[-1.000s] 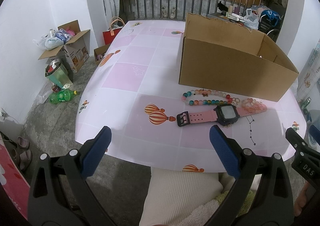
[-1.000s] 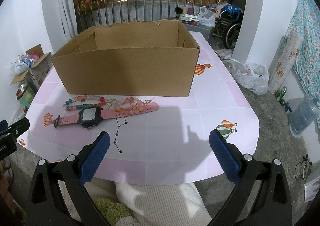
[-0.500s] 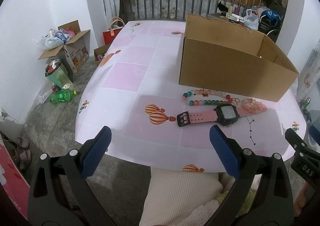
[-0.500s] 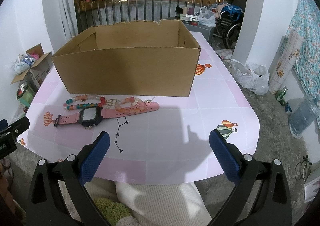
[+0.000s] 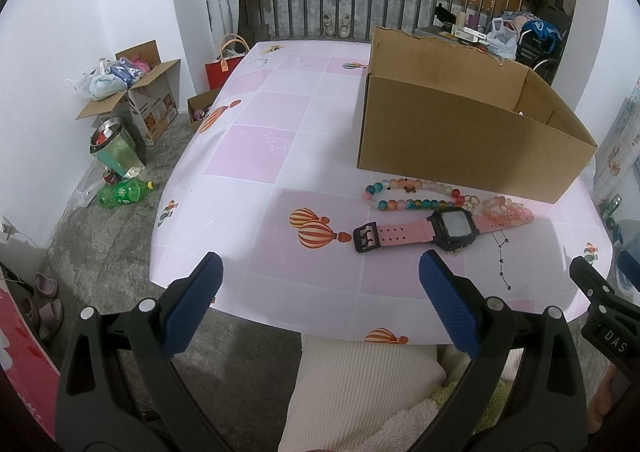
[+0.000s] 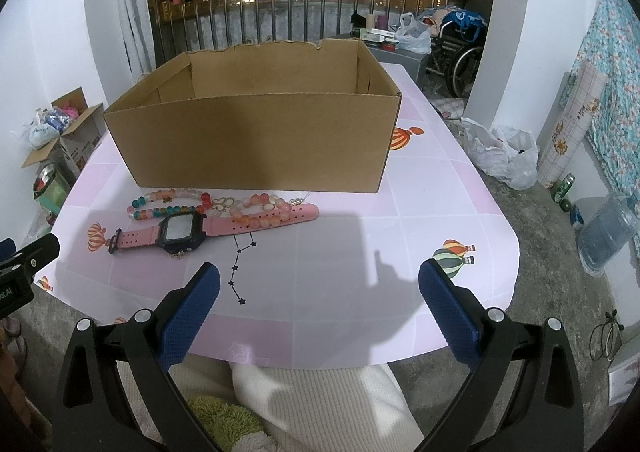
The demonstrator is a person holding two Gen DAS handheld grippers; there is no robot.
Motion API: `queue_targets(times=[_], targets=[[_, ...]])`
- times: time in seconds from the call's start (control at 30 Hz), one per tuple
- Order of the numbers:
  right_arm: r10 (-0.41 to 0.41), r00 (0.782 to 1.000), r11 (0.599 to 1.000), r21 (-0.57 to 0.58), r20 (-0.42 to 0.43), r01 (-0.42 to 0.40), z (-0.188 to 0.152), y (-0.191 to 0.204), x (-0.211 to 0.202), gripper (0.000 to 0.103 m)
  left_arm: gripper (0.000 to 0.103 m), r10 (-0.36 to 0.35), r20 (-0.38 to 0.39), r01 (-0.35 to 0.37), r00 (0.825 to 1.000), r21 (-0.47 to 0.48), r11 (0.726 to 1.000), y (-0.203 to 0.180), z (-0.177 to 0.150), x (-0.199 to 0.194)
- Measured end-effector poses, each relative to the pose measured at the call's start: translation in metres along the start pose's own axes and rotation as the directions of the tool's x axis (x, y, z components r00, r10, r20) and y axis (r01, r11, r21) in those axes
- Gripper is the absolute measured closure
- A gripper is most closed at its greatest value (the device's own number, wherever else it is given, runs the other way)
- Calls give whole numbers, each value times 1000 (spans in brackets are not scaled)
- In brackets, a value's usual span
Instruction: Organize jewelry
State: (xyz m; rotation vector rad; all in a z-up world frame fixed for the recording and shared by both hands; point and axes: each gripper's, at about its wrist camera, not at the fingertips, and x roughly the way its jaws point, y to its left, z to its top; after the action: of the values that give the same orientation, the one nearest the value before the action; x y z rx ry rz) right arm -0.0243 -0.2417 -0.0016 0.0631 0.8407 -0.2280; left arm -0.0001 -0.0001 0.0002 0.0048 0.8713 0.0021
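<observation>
A pink-strapped digital watch (image 5: 436,230) (image 6: 188,230) lies on the pink table in front of an open cardboard box (image 5: 472,140) (image 6: 256,136). A multicoloured bead bracelet (image 5: 408,196) (image 6: 168,204) and a pink bead bracelet (image 5: 502,210) (image 6: 260,208) lie between the watch and the box. My left gripper (image 5: 320,292) is open and empty, held at the near table edge, left of the watch. My right gripper (image 6: 320,296) is open and empty, at the near edge, right of the jewelry.
The pink tablecloth (image 5: 256,156) has balloon prints. On the floor to the left are open cartons (image 5: 136,92), a metal bin (image 5: 114,148) and a green bottle (image 5: 124,192). To the right are plastic bags (image 6: 504,156), a water jug (image 6: 608,232) and a wheelchair (image 6: 460,48).
</observation>
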Motion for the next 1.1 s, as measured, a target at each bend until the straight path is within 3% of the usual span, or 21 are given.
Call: queue_targets(times=[0.93,1.1], targets=[[2,1000,1000,1,-9,-2,1,-3,-3,6,8,6,-8,-6,1000,2,1000,-1,0,2],[7,1000,1000,-1,-27,-7,-4,0,18,6,8,16,-10,-16,1000,11,1000,-4,-1,10]])
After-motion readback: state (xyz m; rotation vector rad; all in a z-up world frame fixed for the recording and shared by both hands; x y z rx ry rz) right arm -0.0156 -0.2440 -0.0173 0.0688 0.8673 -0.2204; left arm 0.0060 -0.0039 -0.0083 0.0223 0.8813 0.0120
